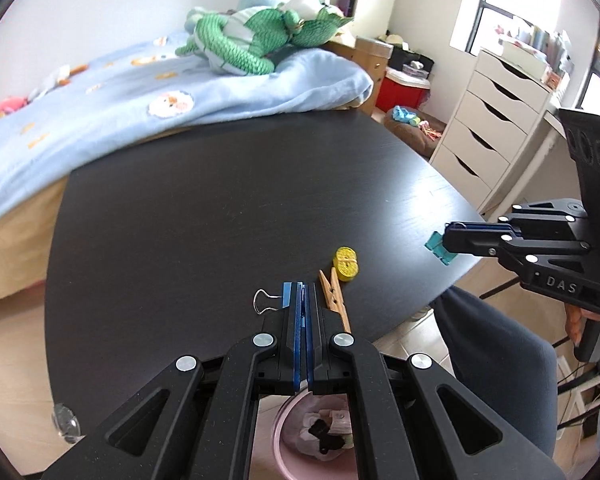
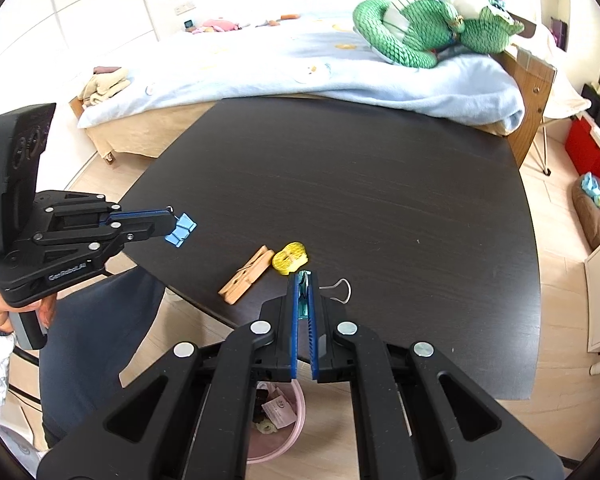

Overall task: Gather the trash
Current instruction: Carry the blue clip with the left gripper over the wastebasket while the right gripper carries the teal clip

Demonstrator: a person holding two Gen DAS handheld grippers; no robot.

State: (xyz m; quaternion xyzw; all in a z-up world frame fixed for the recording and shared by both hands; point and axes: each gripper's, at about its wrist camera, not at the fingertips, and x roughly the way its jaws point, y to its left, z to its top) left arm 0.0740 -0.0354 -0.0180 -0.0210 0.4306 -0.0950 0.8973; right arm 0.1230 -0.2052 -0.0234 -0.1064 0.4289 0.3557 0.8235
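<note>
Left gripper clamps blue binder clip — right gripper clamps teal one.

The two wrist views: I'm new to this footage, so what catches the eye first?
Each claw grips a binder clip above the dark table: the left claw a blue clip, the right claw a teal clip. A big green plush toy sprawls on the bed behind.

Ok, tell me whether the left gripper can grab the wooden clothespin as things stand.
Probably not yet: the left gripper has its jaws shut on a blue binder clip. The clothespin itself lies uncovered on the table.
</note>
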